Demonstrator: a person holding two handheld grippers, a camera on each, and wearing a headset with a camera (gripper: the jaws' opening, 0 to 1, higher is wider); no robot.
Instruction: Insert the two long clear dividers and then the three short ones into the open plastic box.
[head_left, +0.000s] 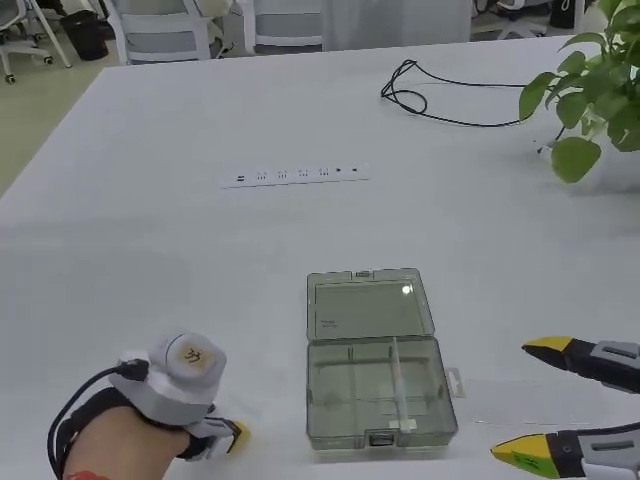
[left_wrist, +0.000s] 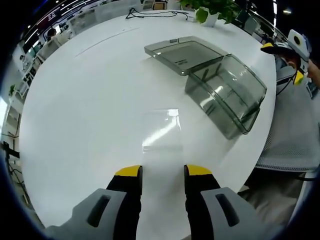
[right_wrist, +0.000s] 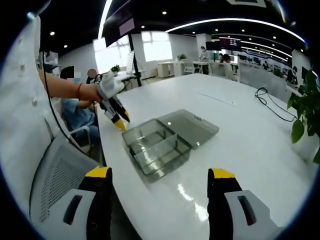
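Note:
The open clear plastic box (head_left: 330, 390) sits near the table's front edge with its lid (head_left: 368, 305) laid flat behind it. One long clear divider (head_left: 398, 385) stands inside, right of the middle. In the left gripper view a flat clear divider (left_wrist: 161, 131) lies on the table just ahead of my left gripper (left_wrist: 164, 172), which is open and empty; the box (left_wrist: 225, 92) is beyond to the right. My left gripper (head_left: 235, 435) rests left of the box. My right gripper (head_left: 535, 400) hovers to the box's right, wide open and empty (right_wrist: 160, 173), facing the box (right_wrist: 157, 145).
A white power strip (head_left: 295, 176) lies mid-table, a black cable (head_left: 420, 100) loops at the back, and a green plant (head_left: 590, 105) stands at the far right. A small clear piece (head_left: 455, 382) lies by the box's right side. Chairs stand beyond the table.

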